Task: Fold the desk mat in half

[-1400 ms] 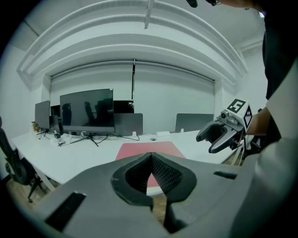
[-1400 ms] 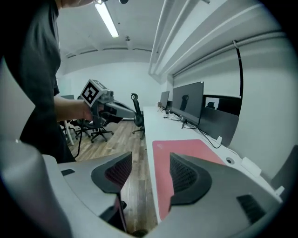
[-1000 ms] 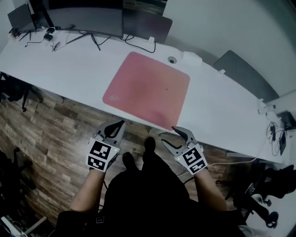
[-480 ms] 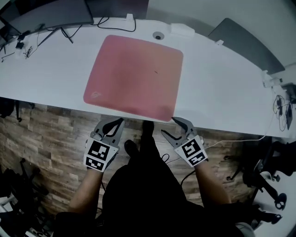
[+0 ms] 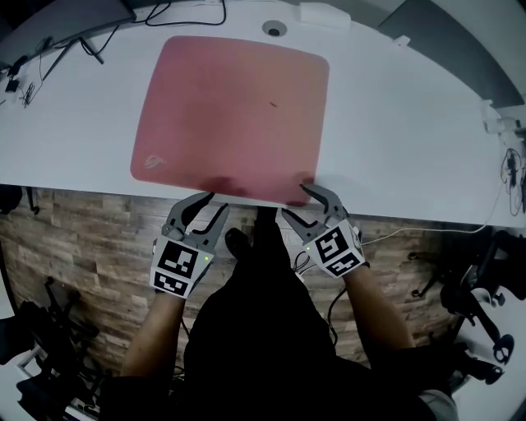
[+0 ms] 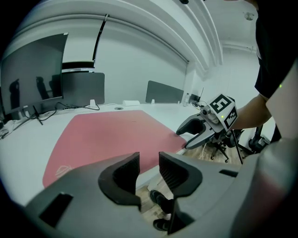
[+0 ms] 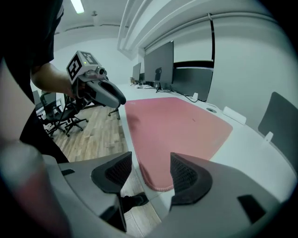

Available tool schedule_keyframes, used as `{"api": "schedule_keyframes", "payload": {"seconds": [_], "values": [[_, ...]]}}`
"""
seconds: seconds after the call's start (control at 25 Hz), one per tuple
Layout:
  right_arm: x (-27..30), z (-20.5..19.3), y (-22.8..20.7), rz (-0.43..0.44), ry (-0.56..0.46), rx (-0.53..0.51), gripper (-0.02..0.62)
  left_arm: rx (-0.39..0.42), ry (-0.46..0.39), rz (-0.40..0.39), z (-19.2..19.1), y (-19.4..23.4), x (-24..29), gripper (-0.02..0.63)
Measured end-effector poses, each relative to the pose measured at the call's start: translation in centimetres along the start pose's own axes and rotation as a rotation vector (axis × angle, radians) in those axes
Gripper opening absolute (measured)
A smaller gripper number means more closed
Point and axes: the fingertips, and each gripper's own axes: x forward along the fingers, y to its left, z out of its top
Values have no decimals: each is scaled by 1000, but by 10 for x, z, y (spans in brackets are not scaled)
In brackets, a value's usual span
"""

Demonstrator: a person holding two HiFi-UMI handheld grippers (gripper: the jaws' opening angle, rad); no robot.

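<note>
A pink desk mat point(image 5: 234, 111) lies flat and unfolded on the white desk point(image 5: 394, 140). Both grippers hover at the desk's near edge. My left gripper point(image 5: 213, 205) sits just short of the mat's front edge, left of its middle. Its jaws are opening, with only floor and desk edge showing between them point(image 6: 149, 163). My right gripper point(image 5: 297, 203) stands open at the mat's near right corner, one fingertip over the corner. In the right gripper view that stitched corner point(image 7: 156, 183) shows between the spread jaws point(image 7: 149, 174), untouched.
Monitors and loose cables point(image 5: 49, 57) line the desk's far left. A round cable hole point(image 5: 274, 29) and a white box point(image 5: 325, 15) sit behind the mat. Office chairs point(image 5: 481, 296) stand on the wood floor to the right. The person's body fills the foreground.
The view has closed in on the desk and both grippers have come forward to the mat's near edge. The left jaws have parted from shut.
</note>
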Motion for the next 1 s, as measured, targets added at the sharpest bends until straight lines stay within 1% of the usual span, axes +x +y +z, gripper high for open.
{"api": "schedule_keyframes", "payload": {"seconds": [0.2,0.44,0.68,0.72,0.8,0.88,1.0], "values": [[19,-4,-3,19,18,-13,242,-18,20,13,-9,8,9,138],[23,-4,-2,62,11,-36,239,-47,34,31,-17,13,11,143],[24,-4,-2,88,4,-57,209,-63,52,44,-25,16,10,143],[24,-4,-2,83,0,-62,202,-67,57,41,-26,16,11,149],[24,-3,-4,68,-7,-71,163,-70,71,28,-29,13,14,192],[24,-3,-5,51,-4,-83,127,-50,86,18,-32,10,17,226],[21,4,-8,43,-3,-71,99,30,110,9,-39,6,26,250]]}}
